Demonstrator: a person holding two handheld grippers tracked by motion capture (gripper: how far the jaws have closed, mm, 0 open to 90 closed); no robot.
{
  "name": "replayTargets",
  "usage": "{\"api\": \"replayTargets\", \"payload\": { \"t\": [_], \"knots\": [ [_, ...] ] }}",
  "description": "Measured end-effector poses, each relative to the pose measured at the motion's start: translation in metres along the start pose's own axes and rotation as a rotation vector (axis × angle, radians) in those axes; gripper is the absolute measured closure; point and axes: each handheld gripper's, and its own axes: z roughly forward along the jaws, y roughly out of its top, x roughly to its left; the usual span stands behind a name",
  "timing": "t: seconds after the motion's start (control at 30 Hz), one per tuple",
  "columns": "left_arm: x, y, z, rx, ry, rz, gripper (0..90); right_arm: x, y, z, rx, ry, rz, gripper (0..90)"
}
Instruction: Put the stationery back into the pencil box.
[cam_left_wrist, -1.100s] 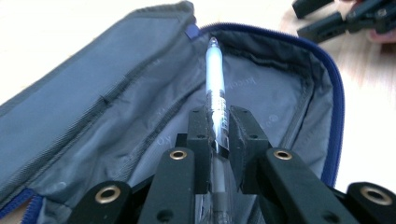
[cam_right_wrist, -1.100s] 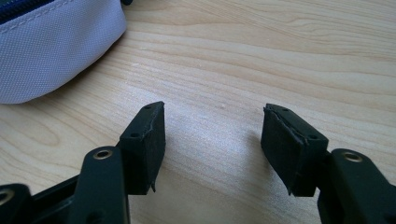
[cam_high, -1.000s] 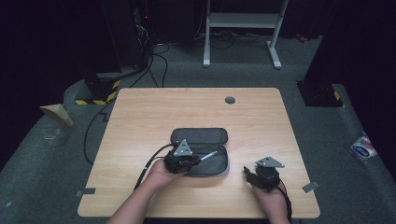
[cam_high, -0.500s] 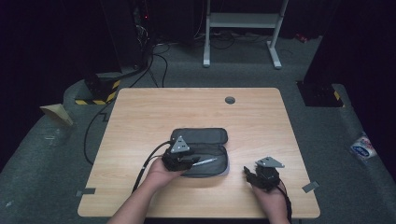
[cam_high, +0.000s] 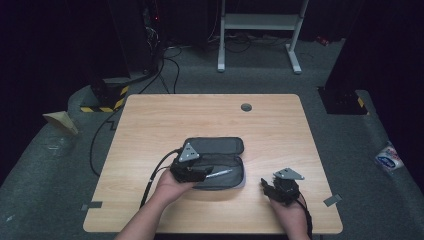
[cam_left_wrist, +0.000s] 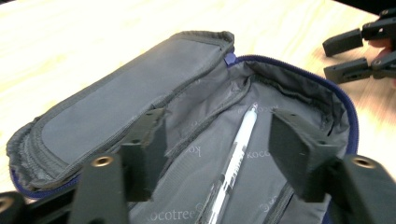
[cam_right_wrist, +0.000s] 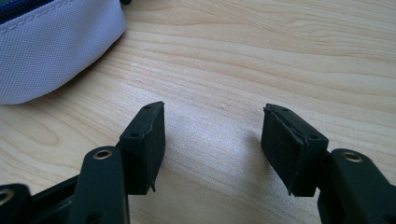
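Observation:
A grey zip pouch (cam_high: 215, 149) lies open on the wooden table (cam_high: 200, 115), its flap (cam_left_wrist: 116, 98) folded back. A clear pen (cam_high: 218, 174) rests inside on the lining (cam_left_wrist: 236, 151). My left gripper (cam_high: 200, 172) hovers at the pouch's left end. Its jaws have just been opening and stand apart on either side of the pen (cam_left_wrist: 217, 140) without touching it. My right gripper (cam_high: 267, 187) rests low over bare wood to the right of the pouch, open with nothing between its fingers (cam_right_wrist: 212, 135). It also appears in the left gripper view (cam_left_wrist: 355, 51).
A round cable hole (cam_high: 246, 107) sits near the table's far edge. The pouch's pale outer side (cam_right_wrist: 51, 42) lies just left of my right gripper. On the floor are cables (cam_high: 165, 65), a white stand (cam_high: 260, 22) and a packet (cam_high: 389, 160) to the right.
The left gripper has edged slightly back to the left over the pouch, and the pen lies in the pouch. The right gripper has stayed put.

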Motion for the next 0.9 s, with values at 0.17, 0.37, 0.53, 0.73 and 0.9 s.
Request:
{"api": "replayTargets", "payload": {
  "t": [0.17,0.37,0.53,0.73,0.9],
  "knots": [
    [-0.001,0.002,-0.006,0.021,0.038,0.002,11.5,0.001,0.0,0.0,-0.001,-0.005,-0.001,39.5],
    [0.005,0.006,-0.02,0.005,0.093,-0.017,0.0,0.001,0.0,0.0,-0.002,-0.008,-0.002,39.5],
    [0.011,0.006,-0.03,-0.004,0.118,-0.027,0.0,0.001,0.0,0.0,-0.003,-0.01,-0.007,39.5],
    [0.022,-0.007,-0.036,0.013,0.166,-0.045,0.0,0.002,0.0,-0.001,-0.003,-0.016,-0.009,39.5],
    [0.035,-0.026,-0.045,0.034,0.203,-0.073,0.0,0.002,0.0,-0.001,-0.006,-0.016,-0.012,39.5]
  ]
}}
